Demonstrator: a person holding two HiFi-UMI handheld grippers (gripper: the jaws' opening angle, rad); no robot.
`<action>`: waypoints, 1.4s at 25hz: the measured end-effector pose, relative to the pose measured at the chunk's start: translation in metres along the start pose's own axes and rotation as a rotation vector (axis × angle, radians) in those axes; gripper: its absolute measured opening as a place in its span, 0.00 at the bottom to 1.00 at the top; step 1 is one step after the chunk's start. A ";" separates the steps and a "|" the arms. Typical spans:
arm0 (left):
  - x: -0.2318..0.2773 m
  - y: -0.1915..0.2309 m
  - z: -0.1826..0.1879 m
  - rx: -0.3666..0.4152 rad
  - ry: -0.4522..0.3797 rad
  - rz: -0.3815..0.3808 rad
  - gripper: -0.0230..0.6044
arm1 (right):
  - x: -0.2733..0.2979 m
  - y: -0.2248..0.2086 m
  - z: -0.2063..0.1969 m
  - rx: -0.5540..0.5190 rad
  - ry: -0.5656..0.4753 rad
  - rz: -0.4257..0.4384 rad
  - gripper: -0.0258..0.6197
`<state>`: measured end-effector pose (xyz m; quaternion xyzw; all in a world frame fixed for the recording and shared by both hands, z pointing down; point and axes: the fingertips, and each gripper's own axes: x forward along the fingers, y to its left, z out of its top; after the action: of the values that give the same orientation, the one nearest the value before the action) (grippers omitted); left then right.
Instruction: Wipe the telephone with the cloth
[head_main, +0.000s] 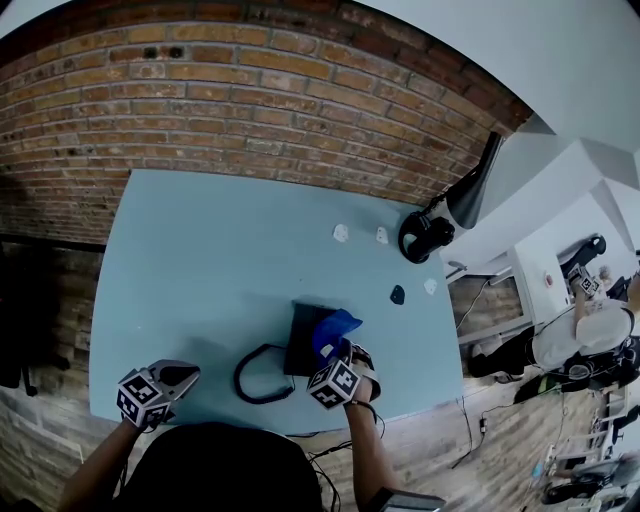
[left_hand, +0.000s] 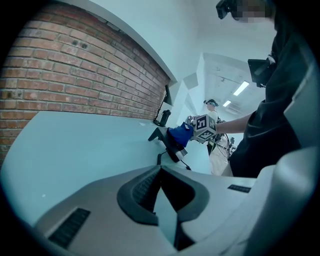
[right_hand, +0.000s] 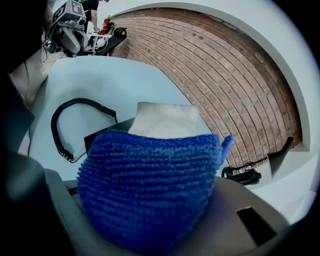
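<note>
Left gripper (left_hand: 159, 169) jaws together, empty

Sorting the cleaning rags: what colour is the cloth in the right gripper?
Blue cloth, clearest in the right gripper view.

I see wide bare table (head_main: 200, 260) left of and behind the telephone (head_main: 302, 345). Its coiled cord (head_main: 258, 378) loops across my near approach, while small scraps (head_main: 341, 233) and a black lamp (head_main: 425, 240) crowd the far right corner

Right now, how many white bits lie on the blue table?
3 white bits: two side by side toward the brick wall, one nearer the right edge beside a dark piece. The telephone may hide others.
</note>
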<state>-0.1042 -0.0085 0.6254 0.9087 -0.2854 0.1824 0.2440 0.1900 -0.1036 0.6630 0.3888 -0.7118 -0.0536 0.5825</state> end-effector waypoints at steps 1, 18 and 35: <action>0.000 0.000 0.000 -0.001 0.001 0.000 0.07 | 0.000 0.001 0.000 0.002 -0.001 -0.001 0.18; 0.003 -0.004 -0.002 0.003 0.008 -0.012 0.07 | -0.008 0.027 -0.006 0.049 -0.026 0.013 0.18; 0.005 -0.006 -0.006 -0.002 0.018 -0.020 0.07 | -0.011 0.048 -0.009 0.067 -0.042 0.021 0.18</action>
<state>-0.0979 -0.0032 0.6302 0.9097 -0.2742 0.1877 0.2491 0.1745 -0.0607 0.6824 0.3994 -0.7293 -0.0319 0.5546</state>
